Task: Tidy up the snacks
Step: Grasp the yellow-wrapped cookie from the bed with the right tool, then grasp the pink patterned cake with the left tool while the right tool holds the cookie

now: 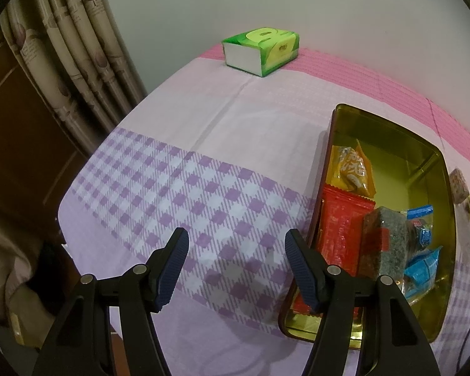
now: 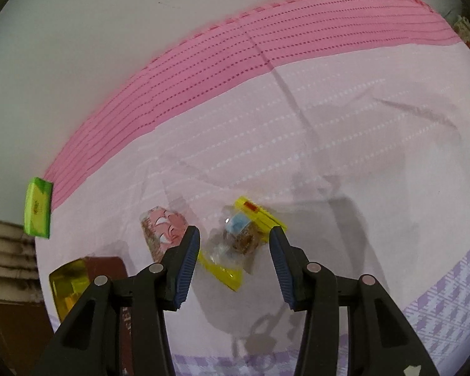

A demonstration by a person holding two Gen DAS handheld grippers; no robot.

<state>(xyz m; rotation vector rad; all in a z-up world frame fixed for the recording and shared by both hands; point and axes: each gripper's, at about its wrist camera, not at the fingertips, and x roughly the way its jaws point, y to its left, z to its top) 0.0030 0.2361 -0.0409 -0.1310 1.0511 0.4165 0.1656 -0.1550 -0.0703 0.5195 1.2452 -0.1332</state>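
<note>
Left wrist view: the left gripper [image 1: 236, 269] is hovering over the checked cloth of the worktop [image 1: 203, 131], its jaws standing wide with nothing between them.
Tin: the gold tin [image 1: 423, 153] is sitting toward the right edge of the worktop, just right of the jaws, its long axis running from the near edge toward the far one.
Tin contents: a yellow packet [image 1: 349, 169], a red packet [image 1: 341, 228], a dark seeded bar [image 1: 385, 244] and blue packets [image 1: 421, 266] are lying packed along the tin's left wall, probably to leave the right side free for more.
Tissue pack: the green tissue pack [image 1: 261, 50] is sitting at the far edge, well apart from the tin.

Right wrist view: the right gripper [image 2: 235, 261] is pointing steeply down at the clear yellow-edged snack [image 2: 239, 239], its jaws standing apart on either side without pressing it.
Snack axis: its long axis is running diagonally from near-left to far-right, roughly across the gap, so the grip looks likely to land on its ends.
Neighbour: a pink wrapped snack [image 2: 159, 230] is lying just left of the left jaw, near the tin's corner.
Judgement: this snack seems the next one to go in.
</note>
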